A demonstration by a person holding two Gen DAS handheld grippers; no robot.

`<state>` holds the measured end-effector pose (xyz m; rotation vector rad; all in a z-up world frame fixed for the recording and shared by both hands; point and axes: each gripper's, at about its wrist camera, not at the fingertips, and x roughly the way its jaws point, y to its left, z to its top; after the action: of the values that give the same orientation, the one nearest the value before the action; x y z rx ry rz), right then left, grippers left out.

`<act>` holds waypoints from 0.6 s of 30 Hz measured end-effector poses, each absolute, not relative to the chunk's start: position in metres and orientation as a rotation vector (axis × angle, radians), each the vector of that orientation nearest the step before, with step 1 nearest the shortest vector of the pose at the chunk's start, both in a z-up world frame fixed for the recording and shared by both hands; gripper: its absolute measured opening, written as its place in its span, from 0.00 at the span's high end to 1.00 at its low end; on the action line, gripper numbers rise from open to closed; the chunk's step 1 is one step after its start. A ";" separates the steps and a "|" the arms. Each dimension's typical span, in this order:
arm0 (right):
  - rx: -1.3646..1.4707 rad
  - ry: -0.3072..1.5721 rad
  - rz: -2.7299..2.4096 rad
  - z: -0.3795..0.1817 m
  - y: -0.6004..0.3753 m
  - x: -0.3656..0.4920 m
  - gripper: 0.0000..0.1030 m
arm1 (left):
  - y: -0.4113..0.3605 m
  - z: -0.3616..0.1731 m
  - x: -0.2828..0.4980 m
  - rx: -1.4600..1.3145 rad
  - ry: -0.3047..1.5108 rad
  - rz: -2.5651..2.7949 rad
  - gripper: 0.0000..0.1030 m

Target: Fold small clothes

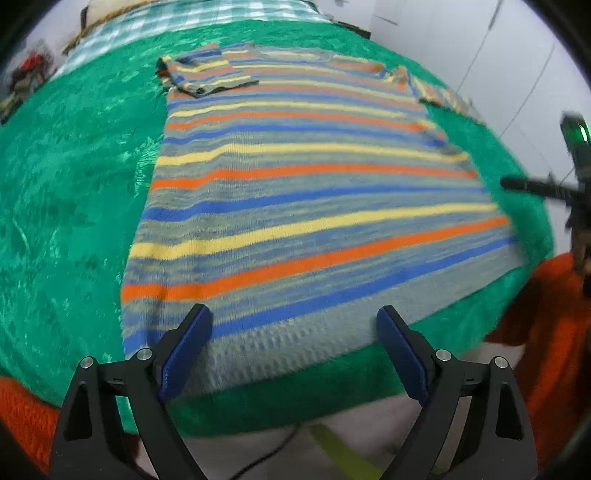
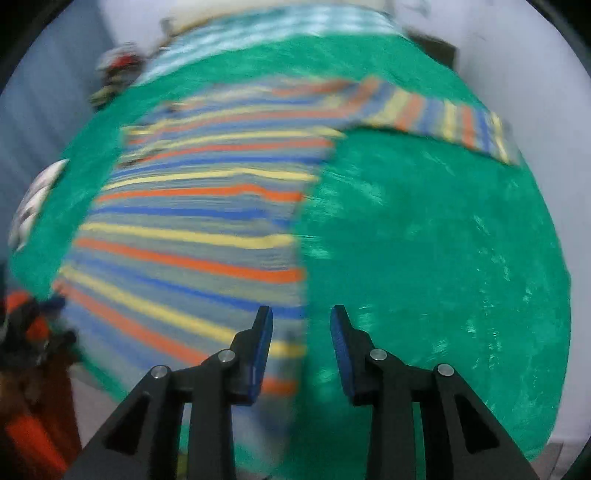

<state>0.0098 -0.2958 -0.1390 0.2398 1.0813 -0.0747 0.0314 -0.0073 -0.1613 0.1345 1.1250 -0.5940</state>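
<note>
A striped knitted sweater (image 1: 303, 177) in blue, orange, yellow and grey lies flat on a green fleece blanket (image 1: 66, 184), with its hem nearest me. One sleeve (image 1: 207, 74) is folded in over the chest. The other sleeve (image 2: 436, 114) stretches out sideways. My left gripper (image 1: 293, 310) hovers open and wide over the middle of the hem, with nothing between its fingers. My right gripper (image 2: 301, 310) is over the sweater's (image 2: 207, 221) right side edge near the hem. Its jaws are partly apart, with no cloth caught between them. The right wrist view is blurred.
The blanket (image 2: 424, 240) has bare room to the right of the sweater. A green-and-white checked cloth (image 1: 177, 22) lies at the far end. A person's orange sleeve (image 1: 554, 332) is at the near right. White cupboard doors (image 1: 498, 55) stand behind. A dark cable (image 1: 266, 458) runs along the floor.
</note>
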 end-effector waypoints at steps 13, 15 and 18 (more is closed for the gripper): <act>0.387 1.166 -0.032 -0.193 -0.283 -0.018 0.62 | -0.090 -0.077 0.204 0.379 0.949 -0.787 0.03; 0.382 1.162 -0.037 -0.190 -0.284 -0.022 0.62 | -0.115 -0.131 0.239 0.535 1.001 -0.712 0.18; 0.350 1.160 -0.052 -0.189 -0.278 -0.024 0.62 | -0.126 -0.188 0.275 0.597 1.113 -0.638 0.31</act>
<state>-0.0236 -0.2781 -0.1885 0.3503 1.1596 -0.0515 0.2752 -0.1255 -0.1875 0.5972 1.1134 -0.6375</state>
